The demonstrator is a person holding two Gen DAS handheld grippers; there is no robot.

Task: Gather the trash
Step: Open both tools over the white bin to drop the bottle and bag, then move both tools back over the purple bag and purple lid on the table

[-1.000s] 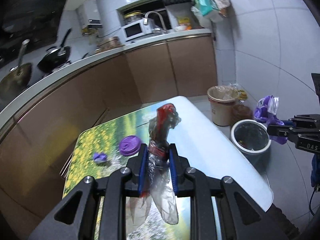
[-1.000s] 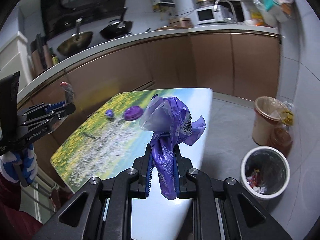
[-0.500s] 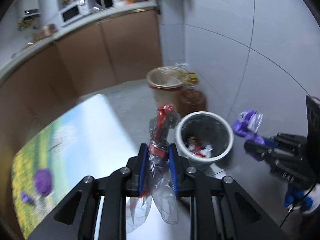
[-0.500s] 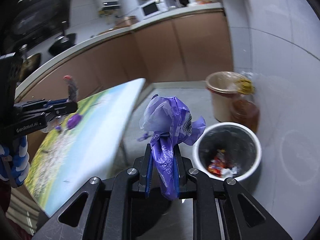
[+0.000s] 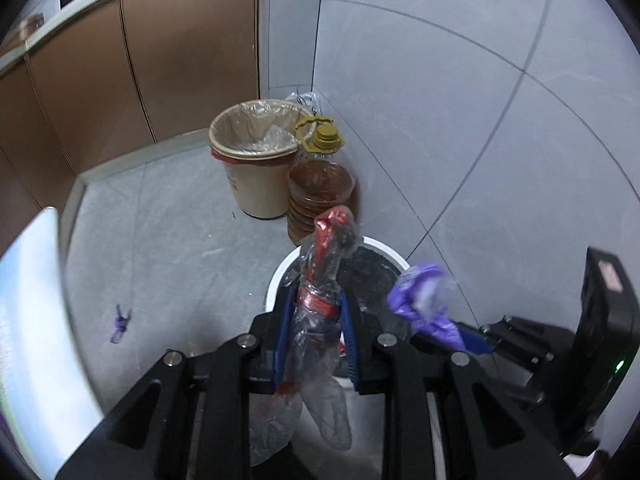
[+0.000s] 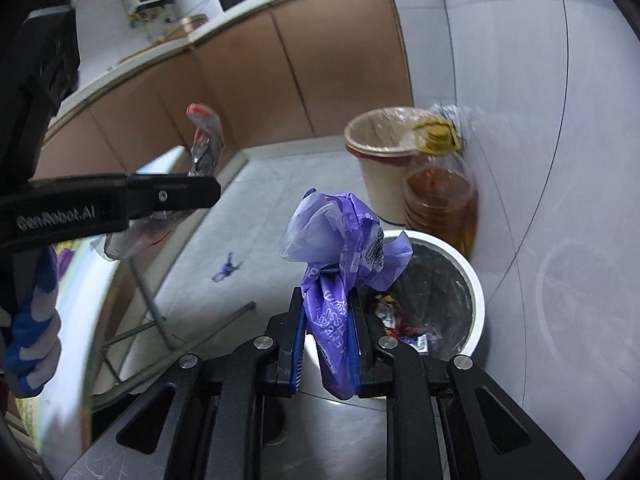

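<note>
My left gripper (image 5: 314, 316) is shut on a clear plastic wrapper with red print (image 5: 320, 280) and holds it over the near rim of the white-rimmed trash bin (image 5: 384, 250). My right gripper (image 6: 326, 312) is shut on a crumpled purple tissue packet (image 6: 344, 236), just left of the same bin (image 6: 472, 276), which holds several scraps. The right gripper with the purple packet (image 5: 424, 300) shows at the bin's right side in the left wrist view. The left gripper (image 6: 200, 190) shows at the left in the right wrist view.
A beige lined bin (image 5: 256, 152) and a large oil bottle (image 5: 320, 188) stand against the tiled wall behind the white bin. A small purple scrap (image 5: 120, 322) lies on the floor. The table edge (image 5: 36, 320) is at the left. Brown cabinets run behind.
Both grippers have swung from the table toward the white bin and come closer above it, each still holding its trash. The table has slid off to the left.
</note>
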